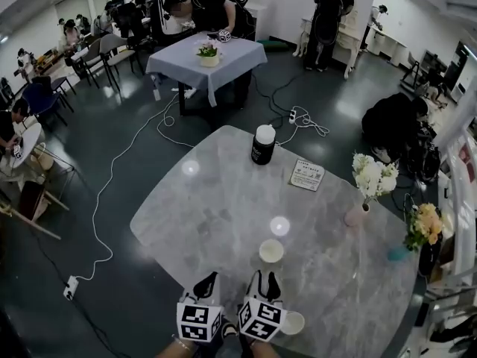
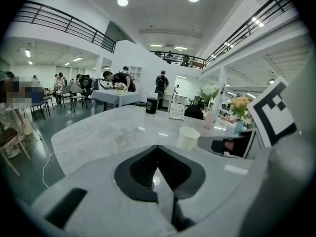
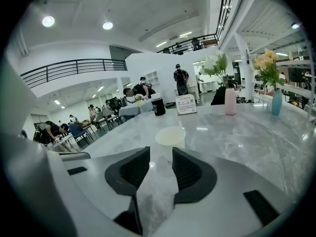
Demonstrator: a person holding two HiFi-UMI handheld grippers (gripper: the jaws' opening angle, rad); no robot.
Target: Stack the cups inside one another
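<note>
Pale round cup upright on grey marble counter, right gripper open facing it, left gripper closed, empty.

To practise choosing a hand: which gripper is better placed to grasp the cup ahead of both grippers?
Right. The right gripper has jaws apart with the cup dead ahead of them; the left gripper is shut, and the cup sits off to its right.

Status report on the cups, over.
Left tongs shut, empty. Right tongs open, empty, facing one cup. Second cup off to their right, unstacked. Nothing in the way.
</note>
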